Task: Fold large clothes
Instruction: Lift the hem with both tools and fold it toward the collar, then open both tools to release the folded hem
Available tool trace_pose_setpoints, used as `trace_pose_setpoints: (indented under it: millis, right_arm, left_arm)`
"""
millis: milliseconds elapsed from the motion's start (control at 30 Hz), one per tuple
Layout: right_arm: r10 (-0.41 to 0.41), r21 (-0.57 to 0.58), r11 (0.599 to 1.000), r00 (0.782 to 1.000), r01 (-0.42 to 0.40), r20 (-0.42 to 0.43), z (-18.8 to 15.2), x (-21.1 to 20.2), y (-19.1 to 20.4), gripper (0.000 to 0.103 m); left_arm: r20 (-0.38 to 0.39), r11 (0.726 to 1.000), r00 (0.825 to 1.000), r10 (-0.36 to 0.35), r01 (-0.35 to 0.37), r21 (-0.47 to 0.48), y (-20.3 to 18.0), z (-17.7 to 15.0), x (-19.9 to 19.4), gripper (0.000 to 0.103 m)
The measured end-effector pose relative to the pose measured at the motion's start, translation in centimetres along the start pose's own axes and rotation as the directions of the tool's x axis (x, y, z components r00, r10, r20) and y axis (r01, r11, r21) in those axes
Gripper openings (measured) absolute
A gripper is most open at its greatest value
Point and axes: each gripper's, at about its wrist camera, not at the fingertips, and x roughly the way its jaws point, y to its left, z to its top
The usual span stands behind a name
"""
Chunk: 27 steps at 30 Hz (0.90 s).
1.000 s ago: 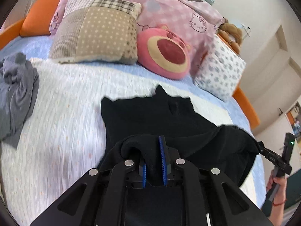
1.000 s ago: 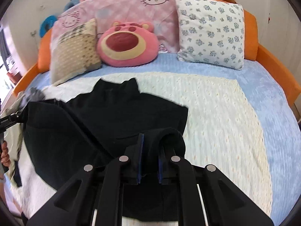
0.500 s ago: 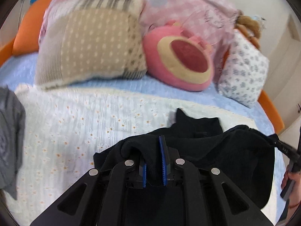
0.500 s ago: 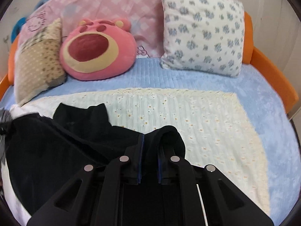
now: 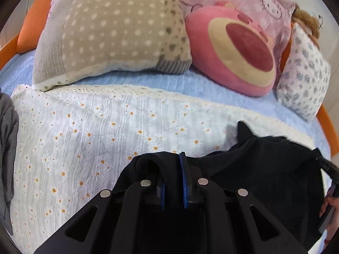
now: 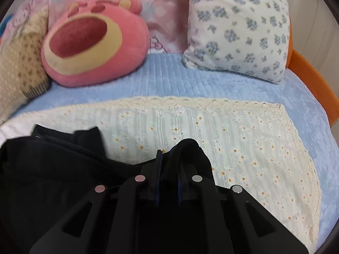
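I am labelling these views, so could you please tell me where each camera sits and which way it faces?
Left wrist: on the left gripper, facing the pillows; shows its fingers shut on the black garment and a hand.
Right wrist: on the right gripper, same heading; its fingers clamp the garment.
Shared: garment, daisy blanket, pink bear cushion.

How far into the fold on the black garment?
Done: the black garment lies on the daisy-print blanket with its collar end flat. In hand: the left gripper and right gripper are each shut on a bunched edge, held over the collar end, so a first fold is under way. Left: lay that edge down, release, make any further folds. The grey garment lies unfolded.
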Motion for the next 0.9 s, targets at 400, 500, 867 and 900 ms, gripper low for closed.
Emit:
trace_pose_setpoints:
  millis: [400, 500, 867, 900]
  right_arm:
    - [-0.060, -0.066, 0.996, 0.996, 0.056, -0.062, -1.6, 5.0, 1.3, 0.013]
    - [-0.092, -0.133, 0.988, 0.990, 0.078, -0.104, -1.1, 4.9, 2.2, 0.014]
    - [-0.005, -0.070, 0.998, 0.991, -0.005, -0.137, 1.7, -7.3, -3.1, 0.098]
    - [0.020, -0.062, 0.998, 0.993, -0.028, -0.119, 1.6, -8.7, -3.5, 0.098]
  left_arm:
    - [-0.065, 1.000, 0.998, 0.000, 0.000, -0.004, 1.2, -0.8, 4.0, 0.018]
    - [-0.079, 0.998, 0.995, 0.055, -0.053, 0.030, 0.4, -0.5, 3.4, 0.019]
    - [0.086, 0.966, 0.966, 0.242, -0.249, 0.073, -2.4, 2.5, -9.6, 0.100]
    - [0.116, 0.962, 0.961, 0.251, -0.261, 0.077, -2.7, 2.4, -11.5, 0.100]
